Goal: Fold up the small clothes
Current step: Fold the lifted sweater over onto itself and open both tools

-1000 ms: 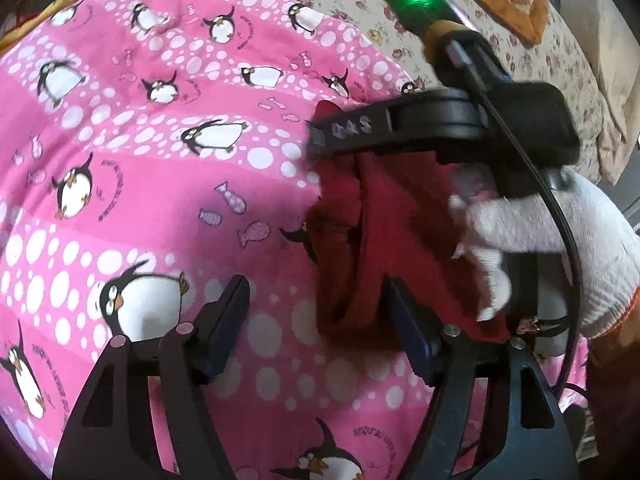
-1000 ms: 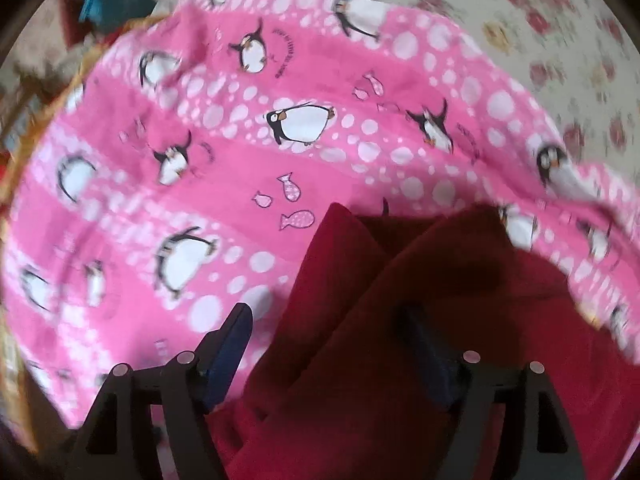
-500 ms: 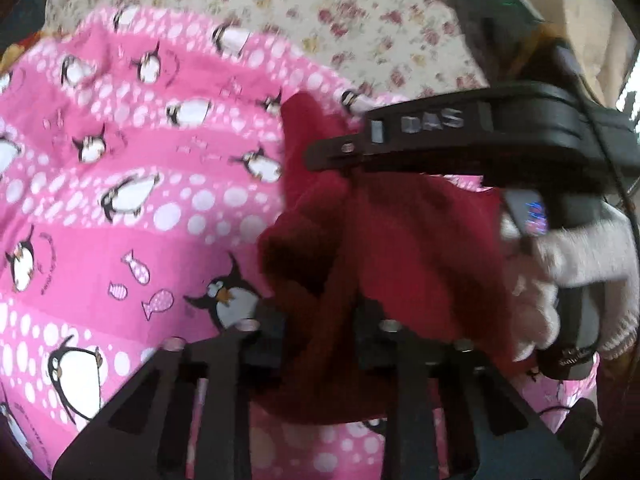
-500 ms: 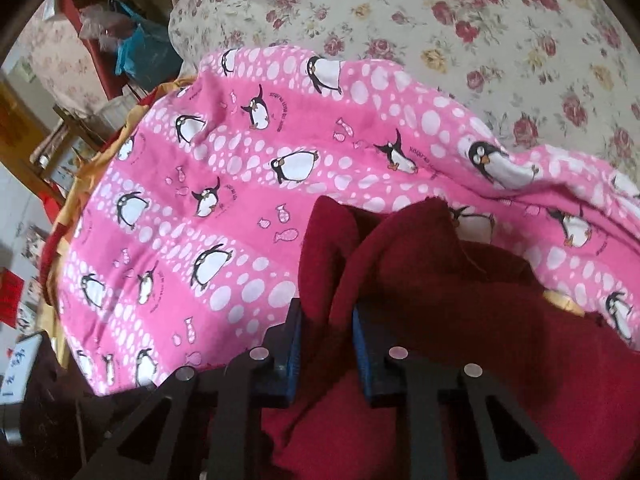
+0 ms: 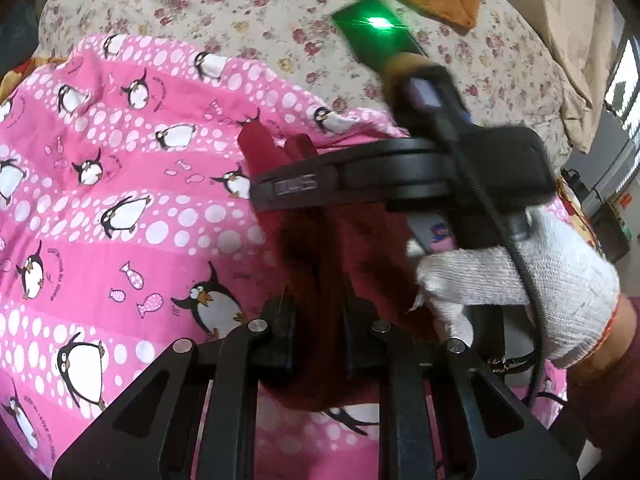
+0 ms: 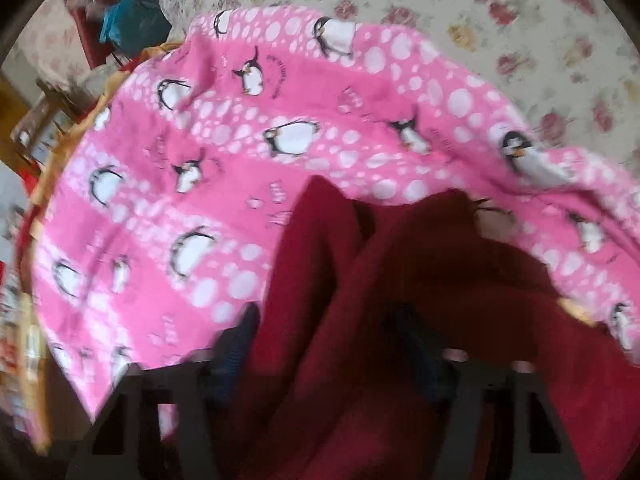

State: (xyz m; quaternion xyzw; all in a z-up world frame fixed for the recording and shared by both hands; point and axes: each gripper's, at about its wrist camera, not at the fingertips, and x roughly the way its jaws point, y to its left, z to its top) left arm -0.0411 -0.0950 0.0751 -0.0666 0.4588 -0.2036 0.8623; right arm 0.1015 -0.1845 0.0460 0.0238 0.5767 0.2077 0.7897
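Nearest the lens, left gripper [image 5: 316, 320] clamped on a fold of the dark red garment [image 5: 320, 248]; right gripper [image 6: 324, 344], jaws just reopened, straddles its cloth loosely. Garment lies bunched on the penguin blanket [image 5: 120, 184]: soft, light, limp; best held at edges.

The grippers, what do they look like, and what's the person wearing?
Both are black, with triangle cut-outs and silver bolts. The right gripper has raised letters, a black cable and a green light. The right hand wears a white knit glove.
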